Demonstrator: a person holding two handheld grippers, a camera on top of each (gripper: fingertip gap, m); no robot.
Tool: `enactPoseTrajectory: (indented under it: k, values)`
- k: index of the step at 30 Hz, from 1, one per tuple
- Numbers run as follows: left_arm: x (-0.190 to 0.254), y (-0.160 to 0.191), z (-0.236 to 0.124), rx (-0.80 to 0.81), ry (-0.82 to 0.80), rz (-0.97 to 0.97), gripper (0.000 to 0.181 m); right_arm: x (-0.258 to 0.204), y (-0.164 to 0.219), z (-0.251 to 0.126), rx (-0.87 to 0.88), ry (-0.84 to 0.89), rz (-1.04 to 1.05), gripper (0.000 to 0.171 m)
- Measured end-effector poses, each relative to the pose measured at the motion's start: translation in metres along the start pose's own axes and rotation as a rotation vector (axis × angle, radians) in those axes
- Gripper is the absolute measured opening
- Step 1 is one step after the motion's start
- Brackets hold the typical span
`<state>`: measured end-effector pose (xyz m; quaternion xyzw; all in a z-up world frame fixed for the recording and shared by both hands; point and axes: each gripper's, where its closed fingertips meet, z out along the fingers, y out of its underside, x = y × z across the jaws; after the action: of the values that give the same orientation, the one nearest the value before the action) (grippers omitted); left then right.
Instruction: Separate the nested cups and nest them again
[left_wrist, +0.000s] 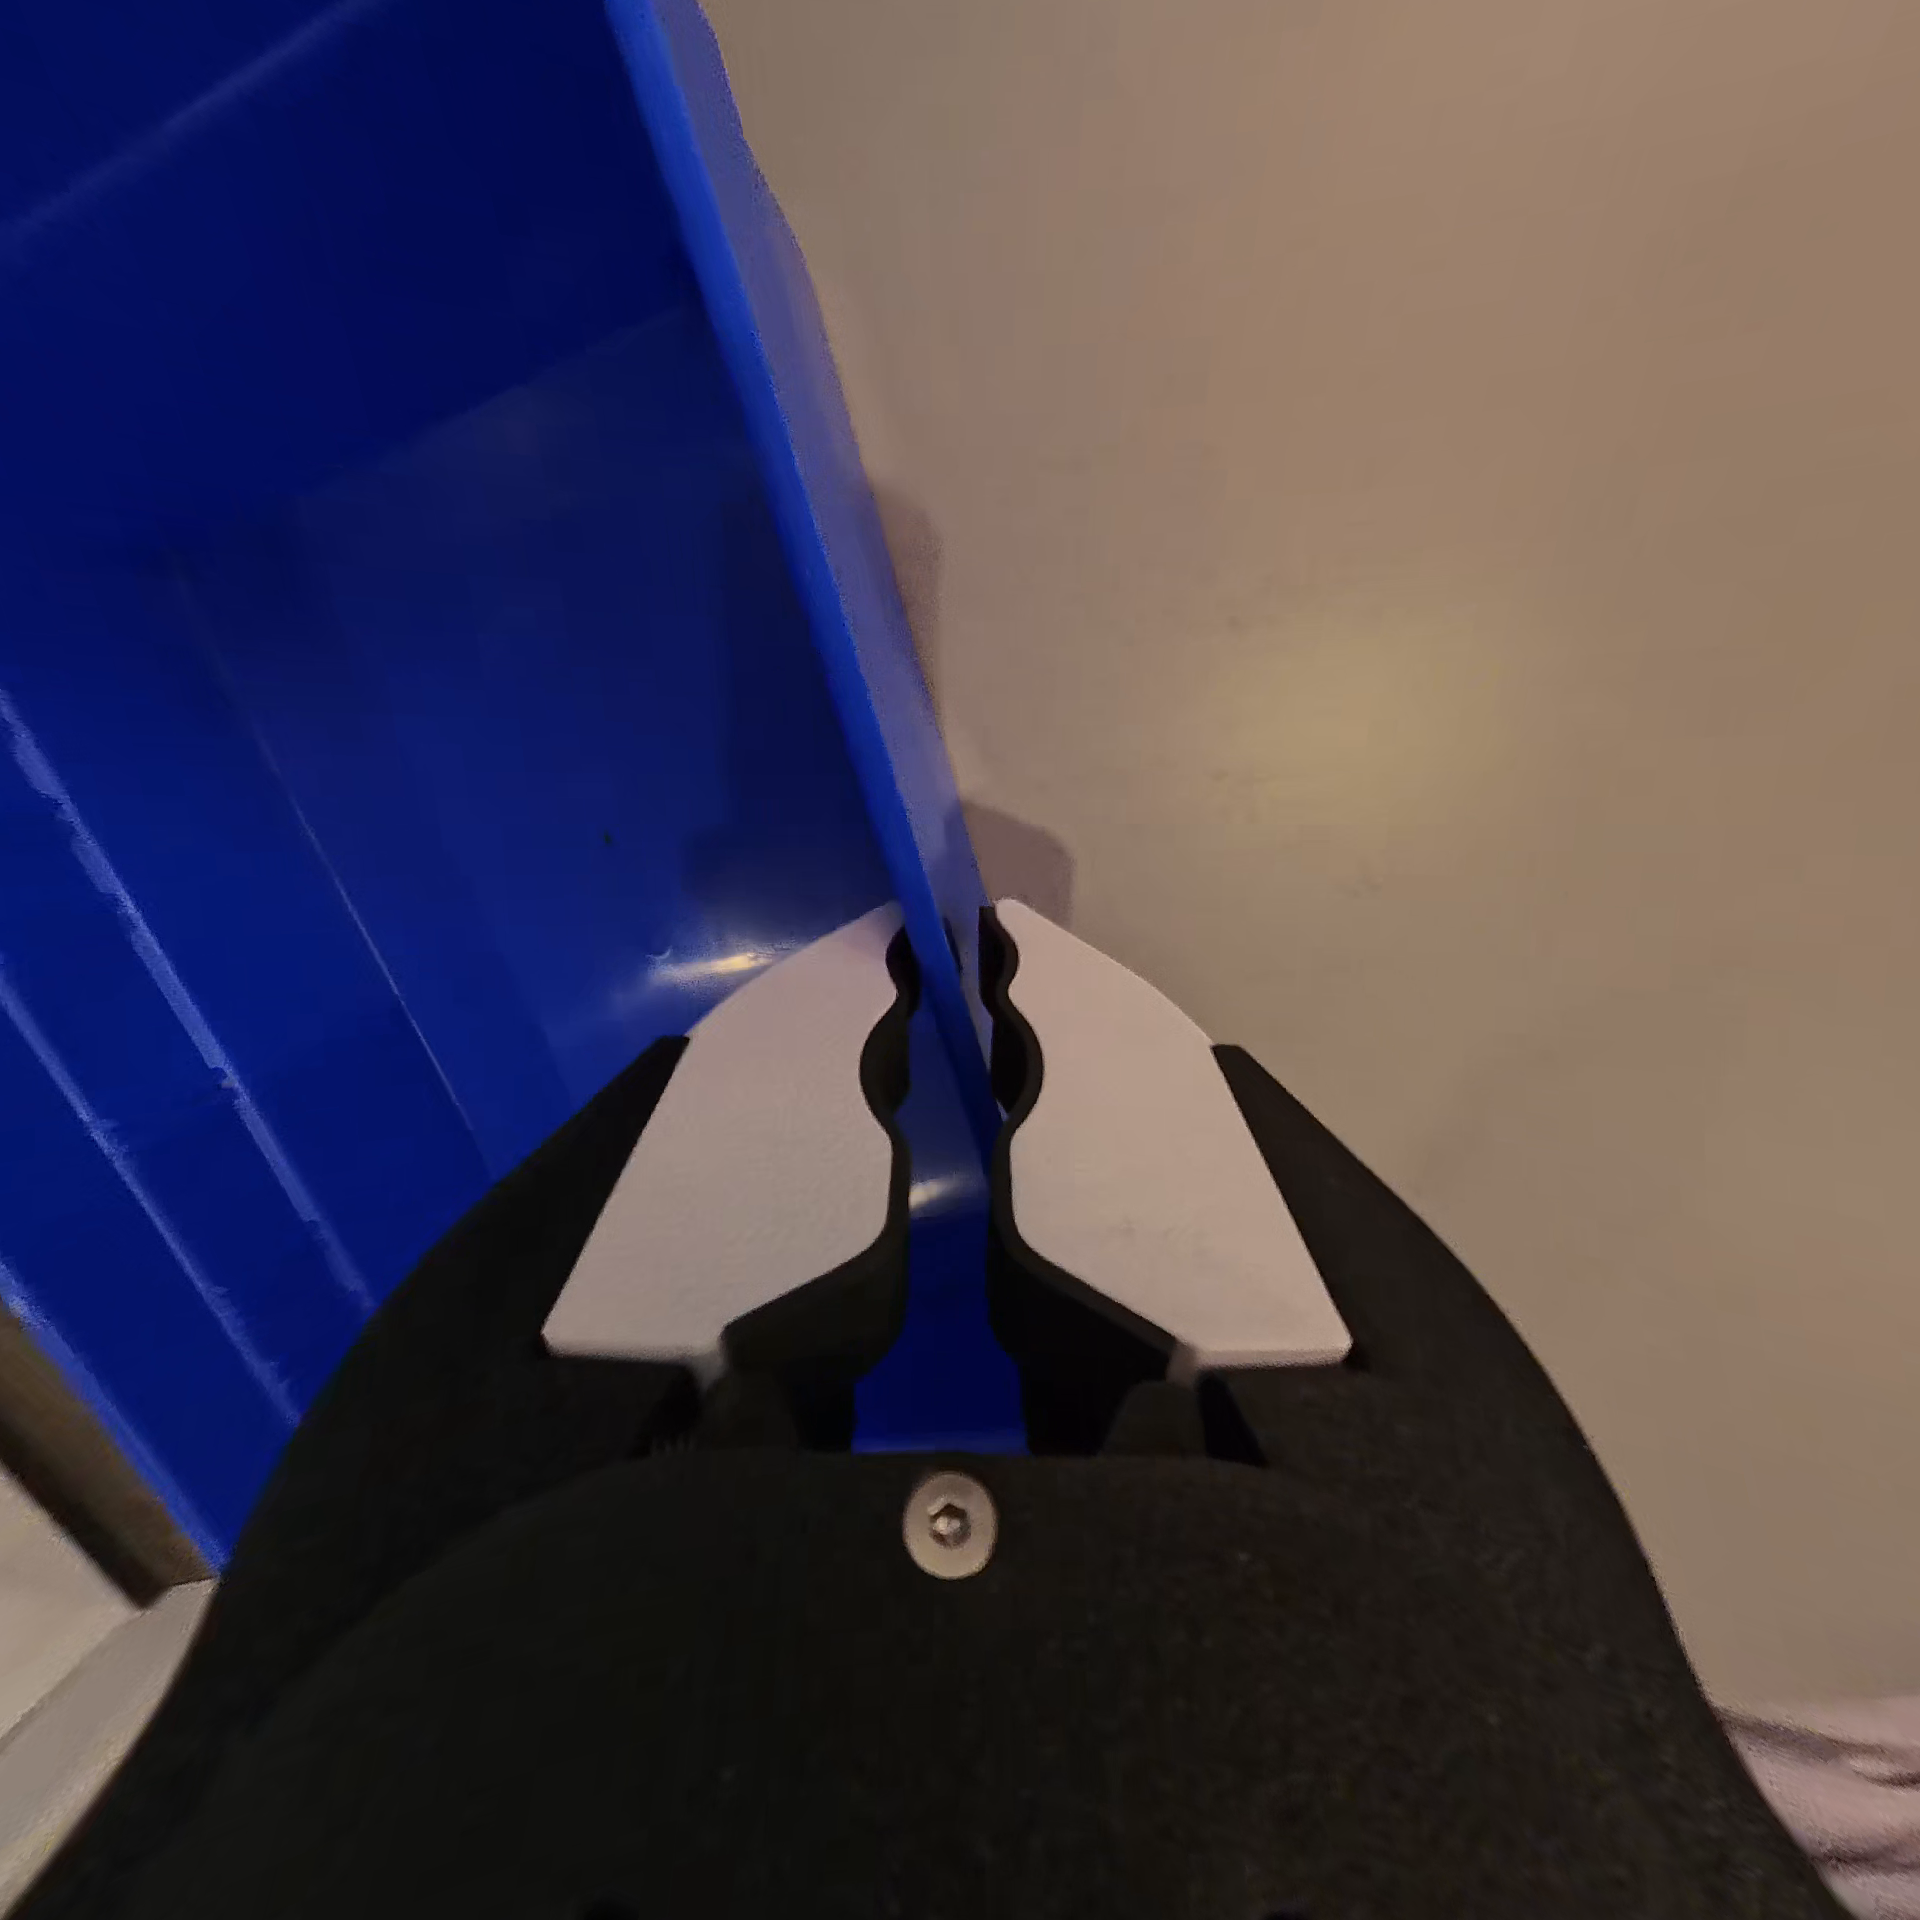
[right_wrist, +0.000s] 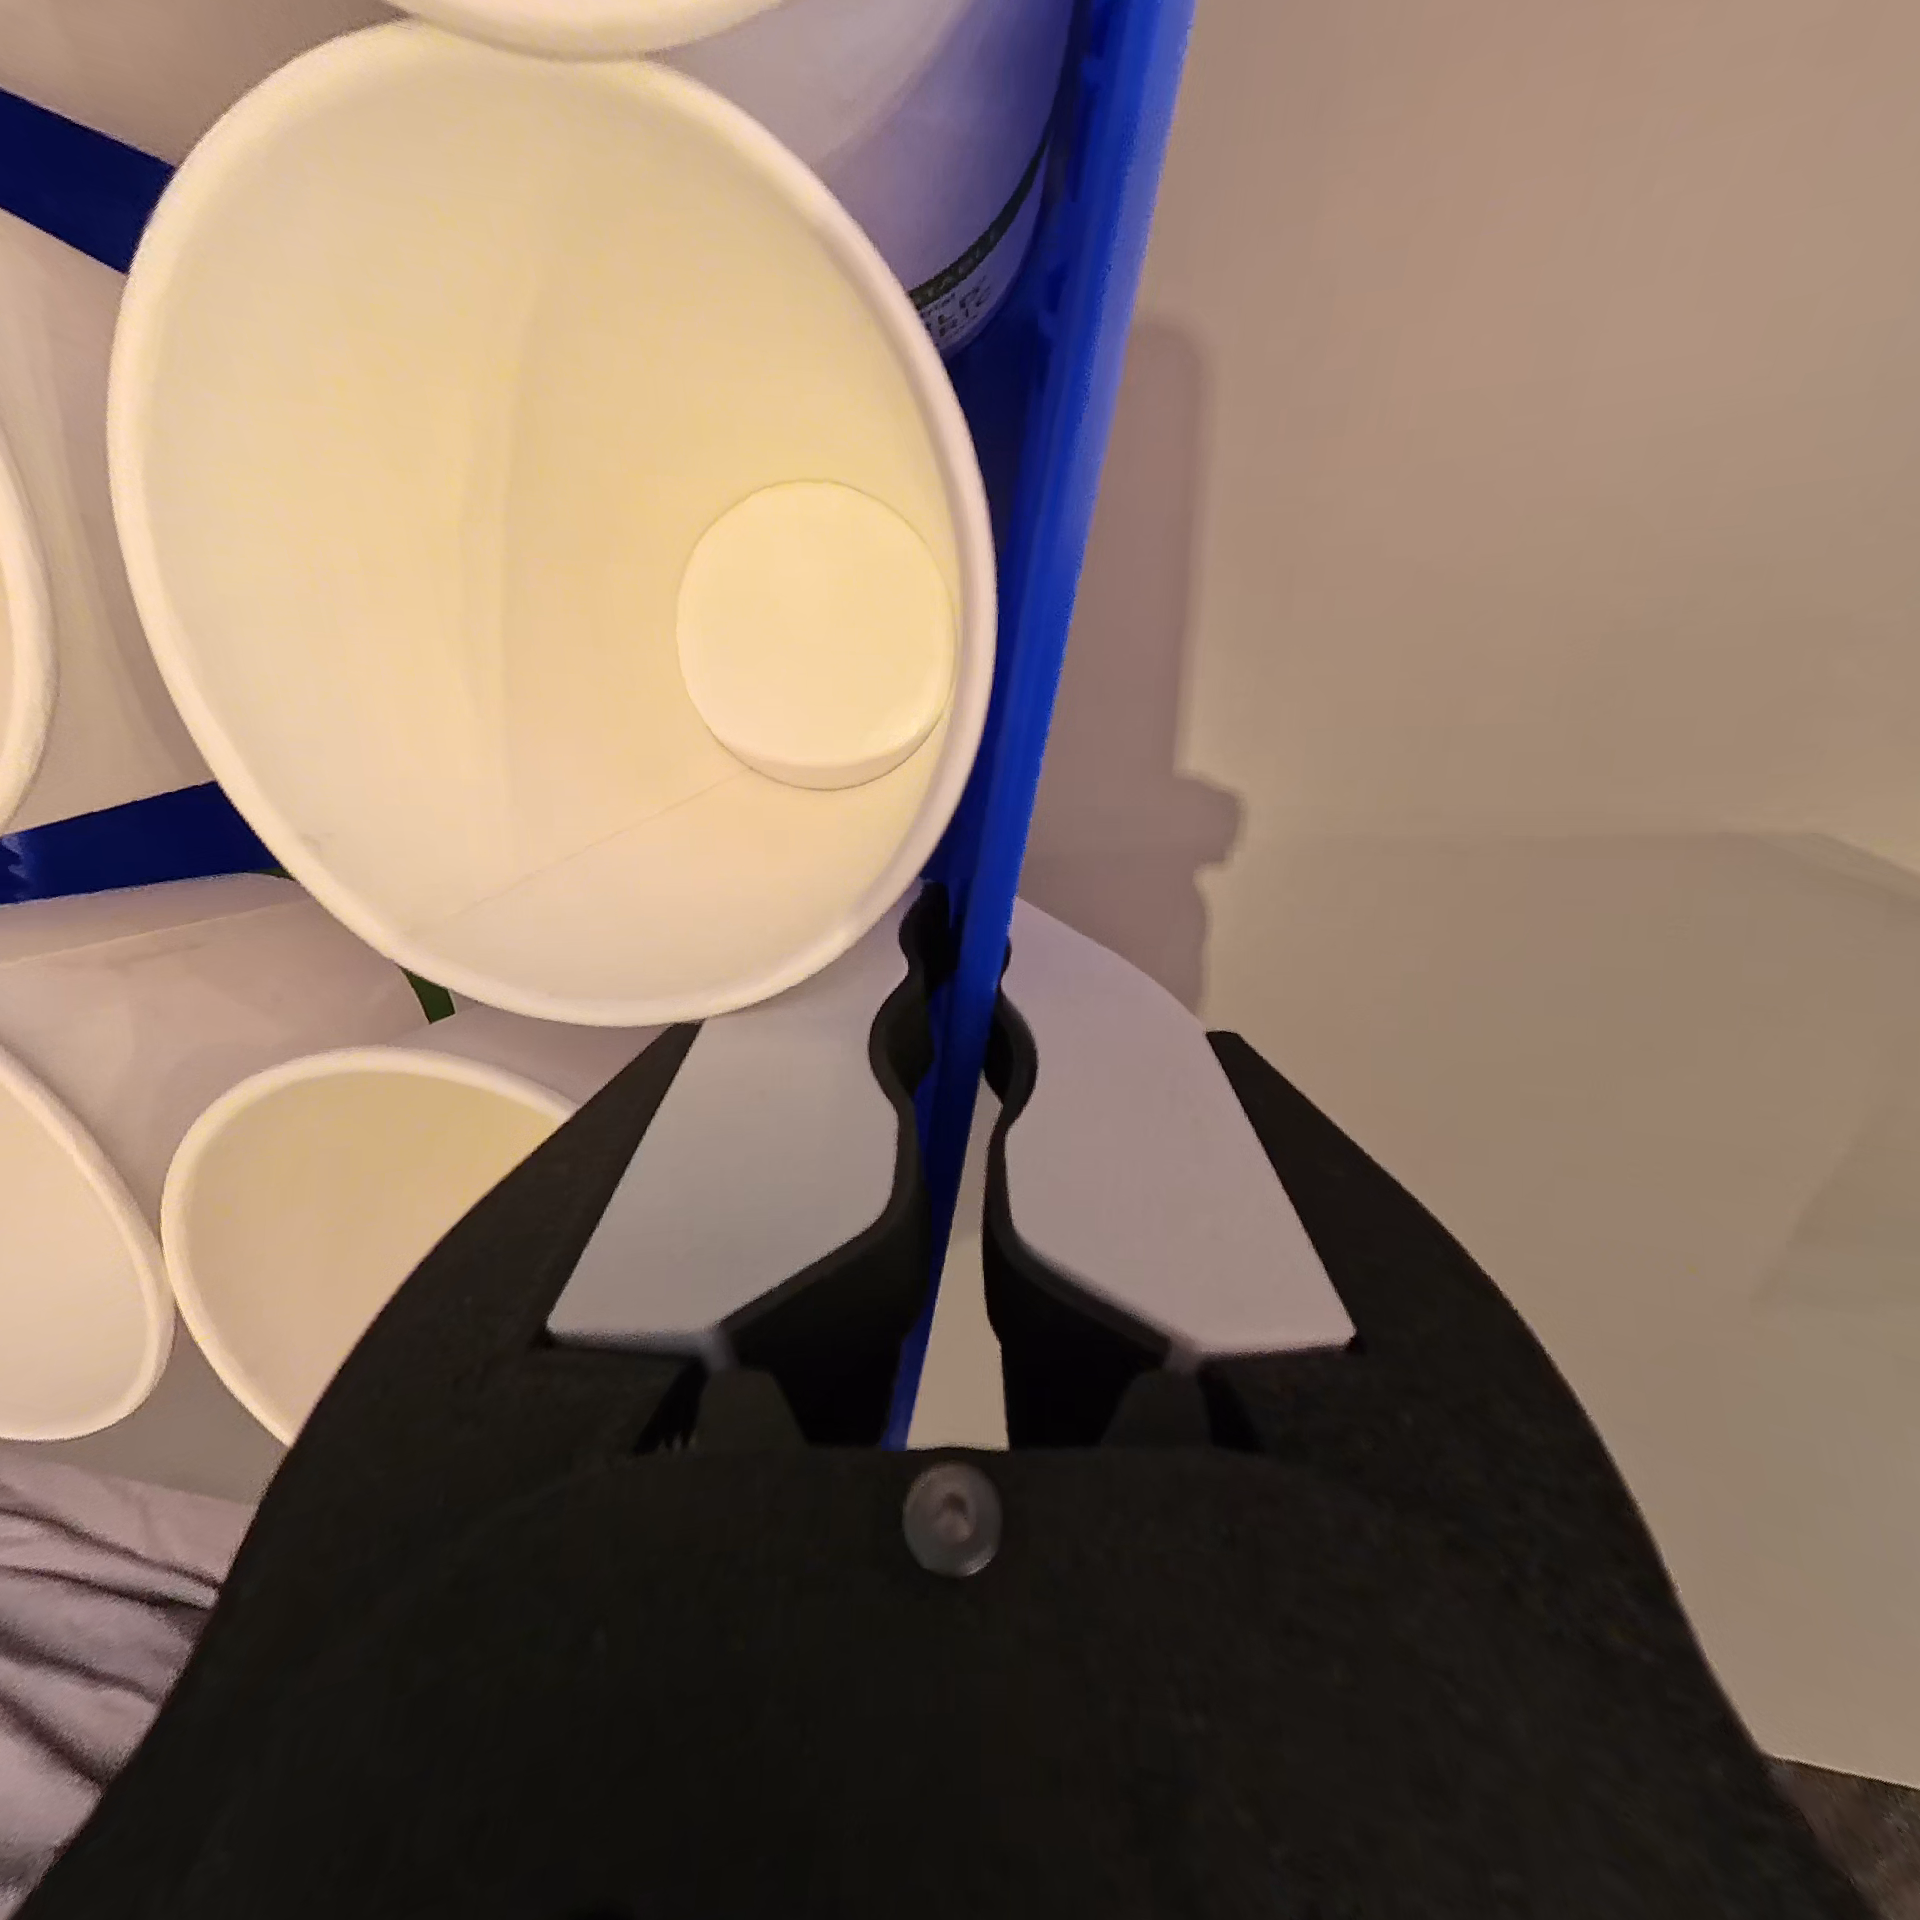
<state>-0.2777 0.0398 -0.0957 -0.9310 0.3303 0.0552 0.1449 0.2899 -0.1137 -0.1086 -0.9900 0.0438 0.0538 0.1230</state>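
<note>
Looking through the right wrist cam, most of the cups are cut off by the frame: I count five white paper cups at least partly in view, but only one cup (right_wrist: 551, 520) shows its whole rolled rim and flat round bottom. It lies tipped with its mouth toward the camera. Another cup (right_wrist: 343, 1226) sits just below it, half hidden behind my gripper, and the rest are only slivers at the top and left edges. Some dark print shows on a cup wall further back, too blurry to make out.

They all sit in a blue bin (right_wrist: 1049, 582) of smooth glossy plastic with thin walls. My right gripper (right_wrist: 961, 997) has its wavy black pads clamped on the bin's wall edge.

On the left wrist cam, the left gripper (left_wrist: 948, 961) is likewise pinched on a thin blue bin wall (left_wrist: 800, 582), and I only see a ribbed inner side and bare floor, no cups. Whether it's the same bin, I can't tell. Behind is a plain beige wall (left_wrist: 1403, 520), with crumpled grey fabric (right_wrist: 94, 1621) low in the corners.
</note>
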Motion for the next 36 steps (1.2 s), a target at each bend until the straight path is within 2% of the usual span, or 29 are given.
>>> enactPoseTrajectory:
  k: [4, 9, 15, 27, 30, 36]
  values:
    - [0.035, -0.010, -0.004, 0.027, -0.032, 0.126, 0.008, -0.009, -0.002, 0.002, -0.016, -0.006, -0.027, 0.004]
    - [0.080, -0.033, -0.007, 0.148, -0.019, 0.227, 0.009, -0.029, -0.009, 0.005, -0.029, -0.041, -0.089, 0.005]
    - [0.113, -0.049, -0.010, 0.245, -0.005, 0.297, 0.008, -0.061, -0.024, 0.013, -0.050, -0.037, -0.154, 0.005]
    - [0.146, -0.056, -0.015, 0.315, 0.058, 0.333, 0.010, -0.135, -0.057, 0.029, -0.011, -0.055, -0.279, 0.005]
    - [0.148, -0.057, -0.015, 0.322, 0.062, 0.328, 0.015, -0.136, -0.057, 0.031, -0.017, -0.023, -0.286, 0.005]
    - [0.151, -0.058, -0.015, 0.325, 0.104, 0.325, 0.021, -0.139, -0.055, 0.035, -0.045, -0.091, -0.238, 0.009]
